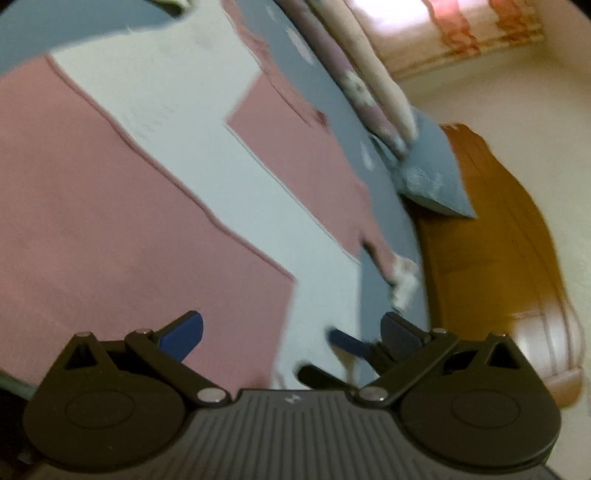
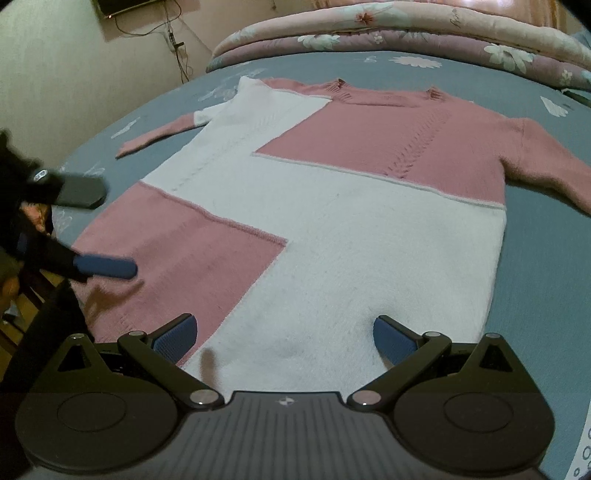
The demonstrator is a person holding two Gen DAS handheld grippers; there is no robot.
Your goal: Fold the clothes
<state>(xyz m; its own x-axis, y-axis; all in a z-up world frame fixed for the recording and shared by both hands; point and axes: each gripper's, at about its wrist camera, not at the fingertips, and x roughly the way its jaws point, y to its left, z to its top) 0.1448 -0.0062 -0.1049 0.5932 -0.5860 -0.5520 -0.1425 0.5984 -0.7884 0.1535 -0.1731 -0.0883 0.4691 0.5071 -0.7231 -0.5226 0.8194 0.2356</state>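
While I look through the right wrist camera, I see my right gripper (image 2: 284, 338) spread wide, with its blue pads (image 2: 391, 341) apart at the bottom of the frame and nothing between them; it hovers at the lower hem of the sweater (image 2: 332, 229), and I cannot tell if the pads touch the knit. The sweater, pink and white in blocks, lies flat and face up on the bed sheet (image 2: 546, 280), its collar toward the top of the frame and one sleeve stretched to each side. At the left edge of the same frame my left gripper (image 2: 98, 227) is also wide open, one finger above the pink lower corner of the sweater, holding nothing. In the left wrist view, which is blurred and tilted, the left gripper (image 1: 291, 334) shows the same wide opening over the pink and white cloth. The sheet is grey-blue with pale flowers. A folded floral quilt (image 2: 406, 33) lies along the top of the frame, a blue pillow (image 1: 432, 173) rests beside a wooden headboard (image 1: 491, 236) at the right, and pale walls (image 2: 48, 66) stand behind.
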